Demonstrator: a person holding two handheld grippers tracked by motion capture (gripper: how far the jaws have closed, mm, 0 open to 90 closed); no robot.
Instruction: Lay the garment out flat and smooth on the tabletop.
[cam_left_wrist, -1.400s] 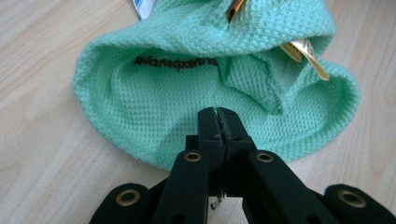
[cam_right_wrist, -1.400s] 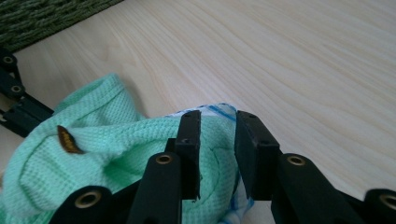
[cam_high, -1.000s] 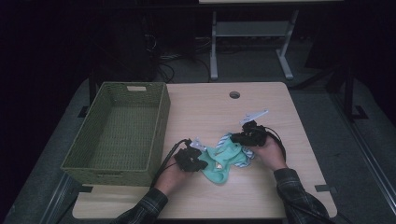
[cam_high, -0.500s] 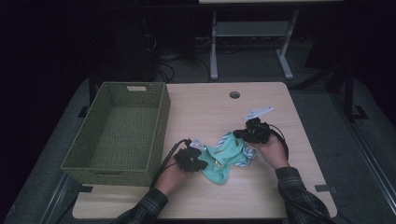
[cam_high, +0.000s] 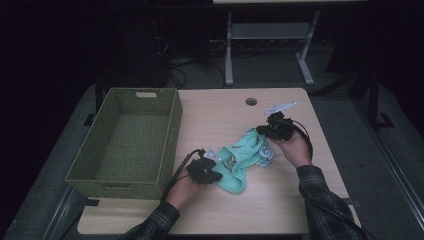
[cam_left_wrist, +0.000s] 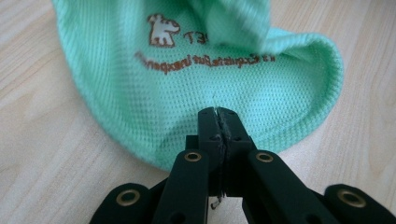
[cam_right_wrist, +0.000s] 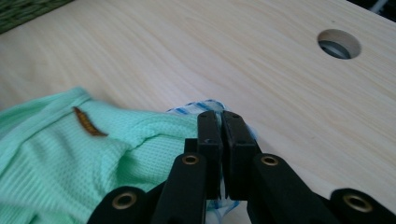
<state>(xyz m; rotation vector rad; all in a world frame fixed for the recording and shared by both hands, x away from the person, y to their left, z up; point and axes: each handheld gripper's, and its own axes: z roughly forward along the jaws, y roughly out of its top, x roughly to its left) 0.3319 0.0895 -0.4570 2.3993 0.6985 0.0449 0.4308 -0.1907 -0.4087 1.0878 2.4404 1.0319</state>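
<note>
A mint-green knit garment with a small printed animal and brown lettering lies crumpled on the wooden table. My left gripper sits at its near-left end, jaws shut on the fabric's folded edge. My right gripper is at the far-right end, lifted a little off the table. Its jaws are shut on a corner of the garment that has blue-and-white striped trim. The cloth hangs stretched between the two grippers.
An empty green woven basket stands along the table's left side, with its corner in the right gripper view. A round cable hole sits at the table's far middle. Bare wood lies beyond the garment and to its right.
My right gripper has risen and moved away from me with the garment's corner, pulling the cloth out longer. The left gripper has stayed put.
</note>
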